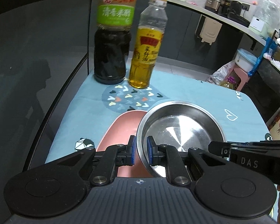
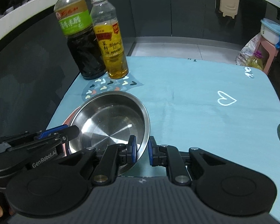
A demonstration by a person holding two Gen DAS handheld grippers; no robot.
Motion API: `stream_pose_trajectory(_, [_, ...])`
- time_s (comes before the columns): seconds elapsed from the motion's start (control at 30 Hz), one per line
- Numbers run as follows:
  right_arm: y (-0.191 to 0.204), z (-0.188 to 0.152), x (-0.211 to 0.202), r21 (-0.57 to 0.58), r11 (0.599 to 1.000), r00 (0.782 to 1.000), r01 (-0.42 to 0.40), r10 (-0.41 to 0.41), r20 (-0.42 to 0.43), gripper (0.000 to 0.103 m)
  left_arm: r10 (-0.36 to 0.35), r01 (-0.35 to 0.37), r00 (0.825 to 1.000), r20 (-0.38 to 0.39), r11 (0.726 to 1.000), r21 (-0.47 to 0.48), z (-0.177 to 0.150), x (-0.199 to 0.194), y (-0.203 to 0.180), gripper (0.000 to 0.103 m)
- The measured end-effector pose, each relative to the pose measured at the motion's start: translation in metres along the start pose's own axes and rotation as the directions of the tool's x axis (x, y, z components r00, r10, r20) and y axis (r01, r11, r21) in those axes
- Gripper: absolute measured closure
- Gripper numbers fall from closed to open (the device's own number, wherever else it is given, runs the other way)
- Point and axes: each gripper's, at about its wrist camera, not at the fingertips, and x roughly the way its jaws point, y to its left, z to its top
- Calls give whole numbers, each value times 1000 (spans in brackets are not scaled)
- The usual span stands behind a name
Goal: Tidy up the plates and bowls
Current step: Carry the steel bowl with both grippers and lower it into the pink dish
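Metal bowl (image 1: 179, 128): it is held by its rim from two sides, partly over the pink plate (image 1: 121, 128).
Left gripper (image 1: 141, 152): its jaws are closed tight on the near left rim of the bowl.
Right gripper (image 2: 141, 150): its jaws are pinched on the near right rim.
Table cloth (image 2: 196, 93): blue, seen under the plate.
Bottles: a dark bottle (image 1: 112, 56) and a yellow bottle (image 1: 145, 56) are stood side by side at the far edge of the cloth, well apart from the bowl.
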Motion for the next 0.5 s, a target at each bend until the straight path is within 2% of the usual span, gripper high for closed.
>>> stream_pose_trajectory(0.3, [9,0,12,-13,1000,1000,-10,10,-22,95,11,-12,1000,-24,1000,-26,-2,10,13,91])
stream_pose_trajectory(0.5, [18,0,18,-33,999,999,-18,17,-35,95,30,-30,1000,-9,999,-31,-2,5,22,91])
